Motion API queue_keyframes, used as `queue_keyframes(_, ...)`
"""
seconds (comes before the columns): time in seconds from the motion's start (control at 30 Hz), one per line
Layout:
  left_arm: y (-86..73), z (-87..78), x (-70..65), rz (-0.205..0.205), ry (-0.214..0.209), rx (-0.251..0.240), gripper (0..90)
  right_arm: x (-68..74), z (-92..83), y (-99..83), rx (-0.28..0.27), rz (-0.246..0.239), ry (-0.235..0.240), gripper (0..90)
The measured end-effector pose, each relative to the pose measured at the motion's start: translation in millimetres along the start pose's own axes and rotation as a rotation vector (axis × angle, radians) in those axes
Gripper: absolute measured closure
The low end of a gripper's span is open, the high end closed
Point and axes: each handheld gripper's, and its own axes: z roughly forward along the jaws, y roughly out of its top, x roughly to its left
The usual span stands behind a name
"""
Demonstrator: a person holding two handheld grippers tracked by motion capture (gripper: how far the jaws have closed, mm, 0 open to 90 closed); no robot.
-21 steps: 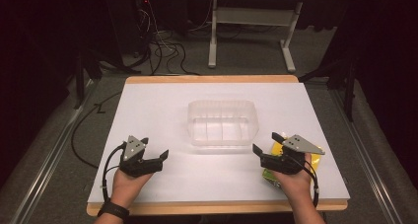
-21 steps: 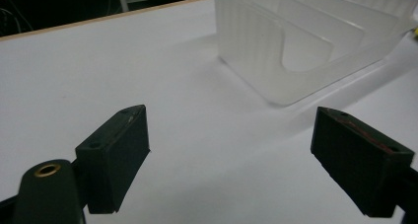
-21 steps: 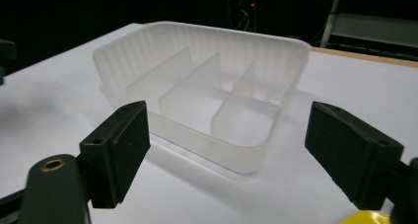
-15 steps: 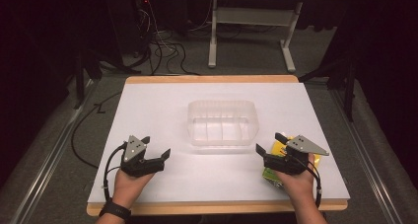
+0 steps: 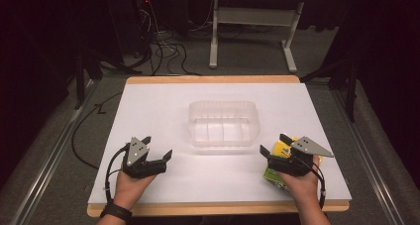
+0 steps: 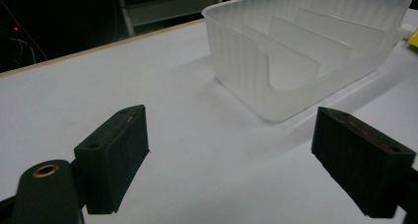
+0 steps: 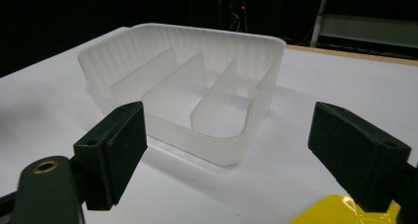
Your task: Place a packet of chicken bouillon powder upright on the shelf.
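A clear plastic tray (image 5: 224, 122) with inner dividers stands at the middle of the white table (image 5: 158, 106). My left gripper (image 5: 161, 153) rests near the front left, open, with bare table between its jaws; the tray (image 6: 305, 51) lies ahead of it to the right. My right gripper (image 5: 275, 144) hovers at the front right, open and holding nothing, pointing toward the tray (image 7: 187, 91). A yellow and green packet (image 5: 278, 178) lies under the right hand, and its yellow corner (image 7: 345, 211) peeks in low between the right jaws.
The table has a wooden edge (image 5: 213, 79) at the far side. Beyond it are a dark floor, loose cables (image 5: 163, 51) and a grey metal table frame (image 5: 252, 31). A cable (image 5: 81, 136) trails off the table's left side.
The right hand has shifted slightly to the right over the yellow packet. The left hand has barely moved.
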Motion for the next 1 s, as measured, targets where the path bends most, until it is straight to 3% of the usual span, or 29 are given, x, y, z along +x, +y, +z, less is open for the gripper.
queue_keyframes(0.13,0.9,-0.4,1.3,-0.002,-0.014,-0.043,14.6,-4.2,-7.2,-0.5,0.016,-0.004,-0.031,15.8)
queue_keyframes(0.17,1.4,-0.5,1.1,0.004,-0.013,-0.055,15.3,-10.4,-14.7,-2.1,0.027,0.006,-0.071,18.2)
queue_keyframes(0.3,3.5,1.8,0.4,-0.004,-0.036,-0.072,16.5,-25.2,-26.8,-8.7,0.046,0.037,-0.122,24.8)
queue_keyframes(0.37,3.2,4.0,-0.8,-0.002,-0.049,-0.062,17.7,-41.0,-38.5,-18.2,0.067,0.067,-0.164,34.8)
queue_keyframes(0.47,3.1,7.8,-3.4,0.002,-0.068,-0.063,20.4,-50.0,-44.6,-25.6,0.087,0.094,-0.186,41.6)
queue_keyframes(0.63,4.9,19.3,-10.3,0.021,-0.082,-0.023,16.4,-62.5,-59.4,-45.2,0.161,0.134,-0.267,62.7)
queue_keyframes(0.77,7.6,27.8,-17.0,0.042,-0.104,-0.006,16.2,-71.3,-72.9,-59.7,0.222,0.197,-0.332,77.8)
queue_keyframes(0.8,8.5,29.4,-18.7,0.043,-0.114,-0.008,16.7,-74.9,-81.8,-65.6,0.243,0.228,-0.352,86.3)
queue_keyframes(0.83,9.3,30.9,-20.6,0.047,-0.122,-0.009,16.7,-74.9,-81.8,-65.6,0.243,0.228,-0.352,86.3)
queue_keyframes(0.9,10.9,33.6,-23.6,0.043,-0.136,-0.014,20.7,-77.9,-90.2,-77.1,0.314,0.26,-0.35,90.0)
queue_keyframes(1.0,13.7,39.0,-26.6,0.039,-0.142,-0.02,21.5,-78.9,-92.9,-83.6,0.351,0.27,-0.348,90.0)
